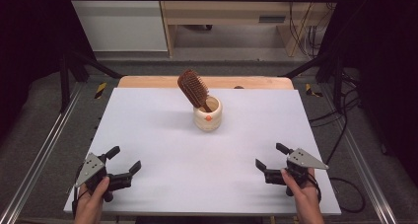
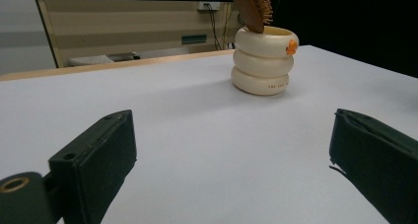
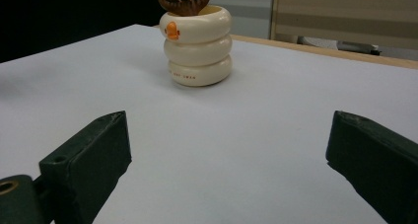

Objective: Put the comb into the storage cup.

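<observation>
- From above, a brown hairbrush stands handle-down in a cream ringed holder at the desk's far middle; left tongs and right tongs rest released at the near corners, well apart from it.
- Left gripper view: jaws spread, holder far right, untouched.
- Right gripper view: jaws spread, holder far left. Nothing appears begun; reaching and grasping remain.
</observation>
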### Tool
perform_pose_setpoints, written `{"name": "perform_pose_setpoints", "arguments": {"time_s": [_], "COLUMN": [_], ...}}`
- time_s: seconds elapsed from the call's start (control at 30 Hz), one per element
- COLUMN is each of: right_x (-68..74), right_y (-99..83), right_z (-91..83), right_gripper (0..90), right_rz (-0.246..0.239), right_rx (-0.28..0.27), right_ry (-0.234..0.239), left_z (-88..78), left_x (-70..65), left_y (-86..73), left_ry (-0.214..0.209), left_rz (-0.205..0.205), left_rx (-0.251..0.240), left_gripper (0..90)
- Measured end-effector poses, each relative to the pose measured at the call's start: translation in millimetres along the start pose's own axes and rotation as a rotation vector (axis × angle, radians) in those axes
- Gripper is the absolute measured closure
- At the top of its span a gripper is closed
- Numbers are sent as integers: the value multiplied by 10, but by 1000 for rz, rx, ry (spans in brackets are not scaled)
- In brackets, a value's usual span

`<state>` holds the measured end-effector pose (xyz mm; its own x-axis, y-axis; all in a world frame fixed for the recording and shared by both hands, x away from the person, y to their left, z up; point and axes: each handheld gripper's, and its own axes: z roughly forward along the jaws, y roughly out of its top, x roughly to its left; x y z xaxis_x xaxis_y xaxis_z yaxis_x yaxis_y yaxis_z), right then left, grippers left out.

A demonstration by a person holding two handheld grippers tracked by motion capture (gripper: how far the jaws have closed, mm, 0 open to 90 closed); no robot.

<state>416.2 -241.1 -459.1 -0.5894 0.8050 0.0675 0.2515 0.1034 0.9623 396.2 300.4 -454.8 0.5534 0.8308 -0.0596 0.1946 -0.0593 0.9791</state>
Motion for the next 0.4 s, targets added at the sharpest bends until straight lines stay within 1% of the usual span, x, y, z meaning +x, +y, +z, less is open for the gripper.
{"name": "perform_pose_setpoints", "arguments": {"time_s": [0.17, 0.23, 0.33, 0.4], "right_x": [12, 17, 16, 12], "right_y": [-5, -4, -4, -4], "right_z": [22, 28, 37, 44], "right_gripper": [39, 39, 40, 40], "right_rz": [3, 8, 10, 12], "right_rx": [3, 3, 6, 10], "right_ry": [3, 2, -1, -8], "left_z": [-31, -37, -43, -47], "left_x": [-40, -42, -36, -32], "left_y": [10, 14, 21, 27], "left_ry": [9, 17, 37, 45], "left_rz": [17, 7, 21, 14], "left_rx": [8, 9, 8, 1], "left_gripper": [40, 40, 40, 40]}}
